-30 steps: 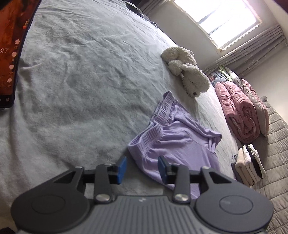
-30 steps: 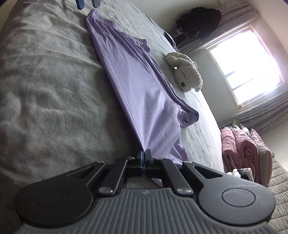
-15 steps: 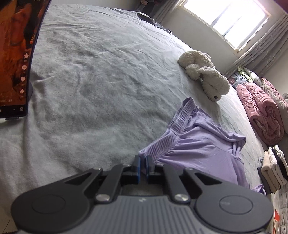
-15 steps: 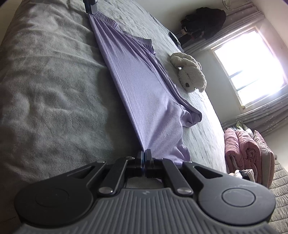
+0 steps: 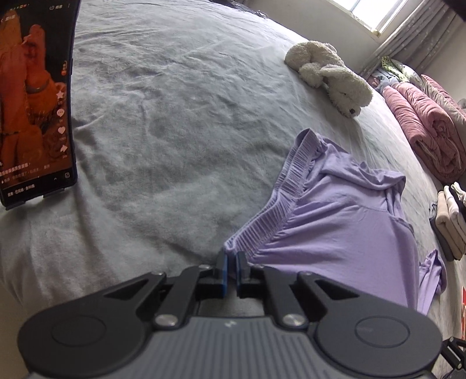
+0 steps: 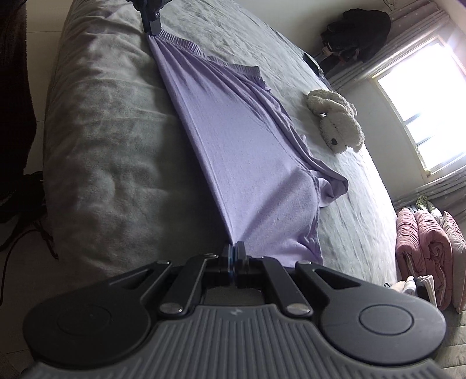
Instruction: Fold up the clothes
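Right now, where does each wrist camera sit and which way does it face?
Left wrist: behind the left gripper, angled down across the grey bed at the purple shorts; own fingers shut on the waistband corner.
Right wrist: behind the right gripper, looking along the taut shorts; own fingers shut on the hem, left gripper far end.
Both share: shorts, plush toy, pink bedding, window.

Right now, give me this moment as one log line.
left gripper: shut on purple shorts waistband corner | right gripper: shut on hem corner | edge taut above bed
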Tool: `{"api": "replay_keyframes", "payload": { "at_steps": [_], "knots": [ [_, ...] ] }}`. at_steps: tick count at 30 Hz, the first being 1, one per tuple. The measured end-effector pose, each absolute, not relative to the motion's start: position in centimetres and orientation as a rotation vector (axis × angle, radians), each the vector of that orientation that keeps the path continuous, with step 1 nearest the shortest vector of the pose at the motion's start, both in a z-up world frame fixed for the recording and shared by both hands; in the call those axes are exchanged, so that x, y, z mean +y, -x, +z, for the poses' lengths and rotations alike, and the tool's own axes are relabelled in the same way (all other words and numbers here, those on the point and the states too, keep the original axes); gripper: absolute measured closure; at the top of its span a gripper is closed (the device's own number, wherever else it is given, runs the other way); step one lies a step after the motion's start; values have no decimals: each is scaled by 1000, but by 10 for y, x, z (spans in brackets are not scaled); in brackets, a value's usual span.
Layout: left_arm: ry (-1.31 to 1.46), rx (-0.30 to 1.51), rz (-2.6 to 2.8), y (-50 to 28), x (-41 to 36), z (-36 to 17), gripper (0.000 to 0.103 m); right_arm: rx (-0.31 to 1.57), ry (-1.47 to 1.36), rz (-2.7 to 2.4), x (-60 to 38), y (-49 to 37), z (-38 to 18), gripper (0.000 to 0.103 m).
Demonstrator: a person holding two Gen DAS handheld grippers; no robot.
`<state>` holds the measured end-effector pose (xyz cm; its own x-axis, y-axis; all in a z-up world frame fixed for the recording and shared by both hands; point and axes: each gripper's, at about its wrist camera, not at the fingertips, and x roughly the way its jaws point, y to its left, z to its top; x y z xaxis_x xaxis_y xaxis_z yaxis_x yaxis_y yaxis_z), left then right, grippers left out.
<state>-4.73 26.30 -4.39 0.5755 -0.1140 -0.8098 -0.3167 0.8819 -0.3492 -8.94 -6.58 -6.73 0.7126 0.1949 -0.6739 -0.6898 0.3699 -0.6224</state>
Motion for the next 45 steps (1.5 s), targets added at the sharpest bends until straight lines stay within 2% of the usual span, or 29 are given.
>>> {"api": "replay_keyframes", "payload": {
  "at_steps": [8, 11, 12, 15, 16, 17, 19, 27, 36, 45],
  "knots": [
    [433, 979, 113, 44, 259, -44, 95, 607, 1024, 614, -64, 82, -79, 102],
    [473, 959, 108, 45, 263, -39, 91, 618, 972, 607, -67, 79, -74, 96],
    [483, 945, 105, 45, 263, -36, 87, 621, 955, 604, -68, 79, -73, 89],
    [475, 891, 97, 46, 259, -26, 78, 633, 892, 592, -74, 75, -65, 76],
    [467, 874, 94, 46, 257, -22, 77, 639, 863, 591, -78, 73, -61, 67],
    [458, 857, 91, 46, 255, -19, 75, 644, 834, 590, -82, 71, -58, 65],
    [444, 829, 81, 45, 248, -13, 72, 655, 783, 587, -88, 68, -53, 65],
    [391, 788, -44, 28, 201, -6, 70, 691, 580, 550, -122, 55, -37, 65],
    [331, 805, -125, 4, 150, -12, 68, 703, 462, 453, -159, 38, -37, 65],
    [312, 821, -181, -30, 105, -25, 68, 749, 200, 486, -171, -12, -19, 65]
  ]
}}
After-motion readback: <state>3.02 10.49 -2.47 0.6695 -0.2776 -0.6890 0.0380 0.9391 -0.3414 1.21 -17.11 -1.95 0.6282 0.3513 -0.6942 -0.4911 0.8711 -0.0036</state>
